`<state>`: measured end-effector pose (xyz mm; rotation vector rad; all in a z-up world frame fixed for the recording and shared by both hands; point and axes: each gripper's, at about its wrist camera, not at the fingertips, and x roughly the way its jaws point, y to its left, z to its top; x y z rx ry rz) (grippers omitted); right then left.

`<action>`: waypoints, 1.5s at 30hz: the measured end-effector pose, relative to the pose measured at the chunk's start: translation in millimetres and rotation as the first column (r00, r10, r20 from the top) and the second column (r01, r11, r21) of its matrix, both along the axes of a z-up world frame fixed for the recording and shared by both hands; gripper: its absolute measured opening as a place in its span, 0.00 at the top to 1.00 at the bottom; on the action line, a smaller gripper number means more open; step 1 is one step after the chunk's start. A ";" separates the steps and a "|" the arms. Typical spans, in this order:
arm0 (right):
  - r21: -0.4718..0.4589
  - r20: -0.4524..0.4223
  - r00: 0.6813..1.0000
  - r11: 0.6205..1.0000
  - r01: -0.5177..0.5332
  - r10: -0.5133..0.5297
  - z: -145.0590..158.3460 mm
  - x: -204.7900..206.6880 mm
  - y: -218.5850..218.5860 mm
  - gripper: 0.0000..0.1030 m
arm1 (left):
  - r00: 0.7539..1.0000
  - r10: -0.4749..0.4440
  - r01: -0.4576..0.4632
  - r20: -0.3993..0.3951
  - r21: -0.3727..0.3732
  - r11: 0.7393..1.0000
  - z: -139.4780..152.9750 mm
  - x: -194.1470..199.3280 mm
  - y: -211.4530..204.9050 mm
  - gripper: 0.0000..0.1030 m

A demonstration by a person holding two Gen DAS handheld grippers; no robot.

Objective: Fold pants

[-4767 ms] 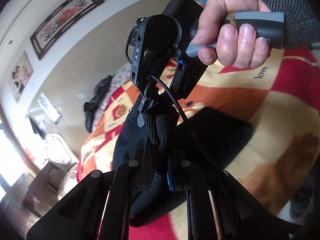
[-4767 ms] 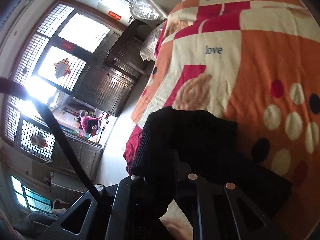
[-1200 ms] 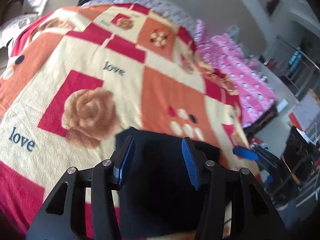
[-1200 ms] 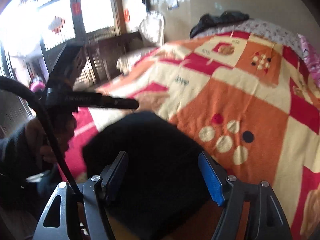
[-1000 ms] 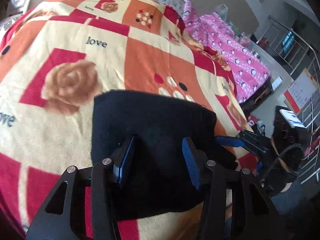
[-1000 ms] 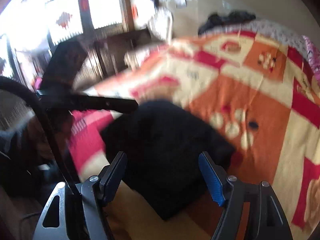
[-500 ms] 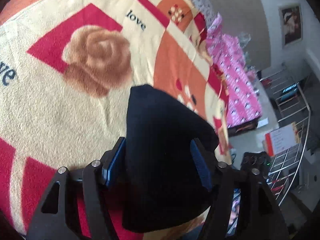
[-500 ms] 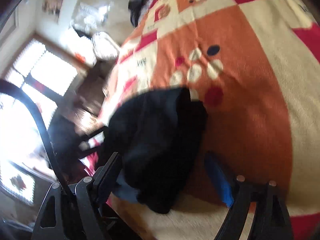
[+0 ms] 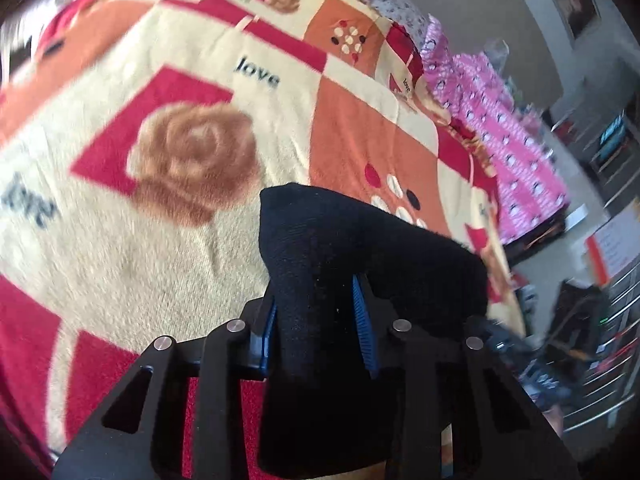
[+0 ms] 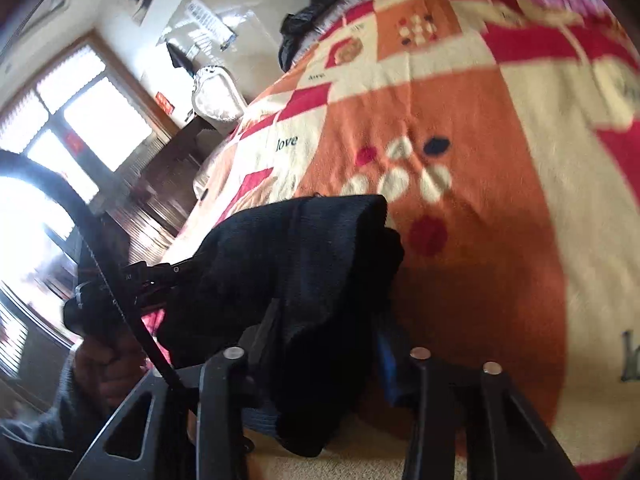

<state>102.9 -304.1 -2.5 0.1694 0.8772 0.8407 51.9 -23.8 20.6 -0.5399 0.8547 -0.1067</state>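
Pants: black knit fabric, folded into a thick bundle, positioned at the near edge of the bed on the blanket
Left gripper: jaws just closed in, blue pads pressed against both sides of a bunched fold of the pants; near end of the bundle raised off the blanket
Right gripper: jaws just closed in, clamped on the opposite near end of the same bundle; fabric draped over and between the fingers, hiding the left pad; right blue pad only partly visible behind the cloth
Black cable: arched across the left of the right wrist view, in front of the left gripper body and the hand gripping its handle
Blanket beyond the pants: checked in red, orange and cream, with a brown rose motif, dot clusters and the word "love"; surface ahead of the bundle unobstructed
Pink patterned bedding: along the far right side of the bed
Dark clothing heap: at the far end of the bed, well apart from the pants
Windows and dark wooden furniture: against the far wall, left side; edges blurred
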 end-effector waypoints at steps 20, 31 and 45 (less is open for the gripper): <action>0.013 -0.049 0.994 0.995 0.098 -0.097 -22.9 126.1 -35.8 0.42 | 0.994 -0.034 0.013 0.106 0.190 0.982 -15.4 104.8 -32.8 0.37; 0.163 0.165 0.944 0.952 0.259 -0.285 7.5 94.9 -72.8 0.43 | 0.990 0.031 -0.044 0.139 0.095 0.994 -13.7 94.6 -14.7 0.29; -0.103 0.506 0.843 0.957 0.270 -0.183 18.5 -3.9 -41.0 0.43 | 0.999 -0.044 0.033 0.019 0.408 0.912 5.4 -14.4 -93.7 0.29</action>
